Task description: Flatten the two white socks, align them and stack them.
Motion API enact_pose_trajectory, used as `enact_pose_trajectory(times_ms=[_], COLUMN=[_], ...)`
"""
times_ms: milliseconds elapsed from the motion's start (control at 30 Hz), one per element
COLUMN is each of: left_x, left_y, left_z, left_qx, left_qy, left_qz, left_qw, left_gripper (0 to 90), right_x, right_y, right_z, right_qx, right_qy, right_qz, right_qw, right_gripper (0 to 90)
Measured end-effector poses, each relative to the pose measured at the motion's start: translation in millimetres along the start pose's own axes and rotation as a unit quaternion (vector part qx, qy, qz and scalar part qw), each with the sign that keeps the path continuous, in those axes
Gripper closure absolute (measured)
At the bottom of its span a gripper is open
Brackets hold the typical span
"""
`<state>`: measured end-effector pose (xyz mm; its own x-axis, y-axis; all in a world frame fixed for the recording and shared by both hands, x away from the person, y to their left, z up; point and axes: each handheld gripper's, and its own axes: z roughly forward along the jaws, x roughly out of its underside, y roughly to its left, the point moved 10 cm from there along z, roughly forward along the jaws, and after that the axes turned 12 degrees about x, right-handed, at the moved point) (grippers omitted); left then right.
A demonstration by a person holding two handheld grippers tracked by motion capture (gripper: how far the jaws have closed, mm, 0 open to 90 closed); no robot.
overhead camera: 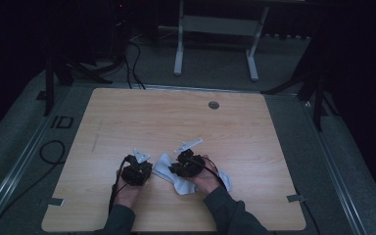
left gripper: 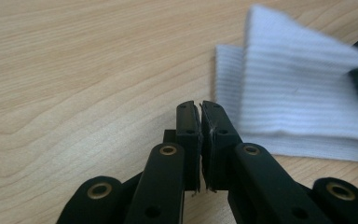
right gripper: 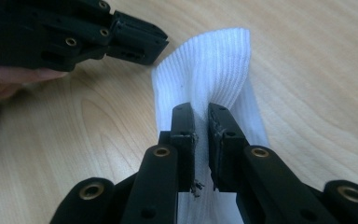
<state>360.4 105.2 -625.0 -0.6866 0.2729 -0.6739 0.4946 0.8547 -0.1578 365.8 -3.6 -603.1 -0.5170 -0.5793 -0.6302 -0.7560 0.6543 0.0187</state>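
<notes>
White sock [overhead camera: 176, 177] near-centre on table [overhead camera: 225, 132], folded. Right gripper [right gripper: 200, 116] pinching a raised fold; thin bite, could slip out on lifting. Left gripper [left gripper: 199, 112] pressed together, empty, just left of sock; could miss the cuff.

The high view looks forward and down from above the person's side, taking in the whole tabletop [overhead camera: 127, 122] from afar. Each gripper view rides close behind its own jaws, low over the wood. All three share the white sock [overhead camera: 169, 169]; the right gripper view also catches the left tool [right gripper: 161, 49].
</notes>
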Motion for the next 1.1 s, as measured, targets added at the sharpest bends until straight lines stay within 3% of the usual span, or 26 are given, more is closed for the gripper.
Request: enact_pose_trajectory(times_ms=[467, 600, 767, 900, 1100], left_x=[1.9, -4.7, -16.4, -11.9, -10.2], left_y=[-0.8, -3.5, -19.8, -22.0, -23.6], left_z=[4.5, -2.2, -5.8, 6.8, 13.3], left_qx=[0.0, 0.006, 0.028, 0.022, 0.021], left_qy=[0.011, -0.017, -0.052, -0.026, -0.014], left_qz=[0.005, 0.009, 0.05, 0.06, 0.067], left_qw=[0.9999, 0.9998, 0.997, 0.9976, 0.9974], left_gripper=[86.5, 86.5, 86.5, 86.1, 87.7], right_x=[1.8, 5.0, 6.3, 6.9, 6.6], right_y=[1.6, -0.2, 1.6, 1.5, 1.8], right_z=[9.8, 16.1, 18.9, 20.0, 19.6], right_qx=[0.0, 0.002, 0.012, 0.008, 0.005], right_qy=[0.018, 0.031, 0.037, 0.039, 0.039], right_qz=[-0.001, 0.0, -0.014, -0.013, -0.012], right_qw=[0.9998, 0.9995, 0.9991, 0.9991, 0.9992], right_gripper=[80.8, 80.8, 80.8, 80.7, 76.0])
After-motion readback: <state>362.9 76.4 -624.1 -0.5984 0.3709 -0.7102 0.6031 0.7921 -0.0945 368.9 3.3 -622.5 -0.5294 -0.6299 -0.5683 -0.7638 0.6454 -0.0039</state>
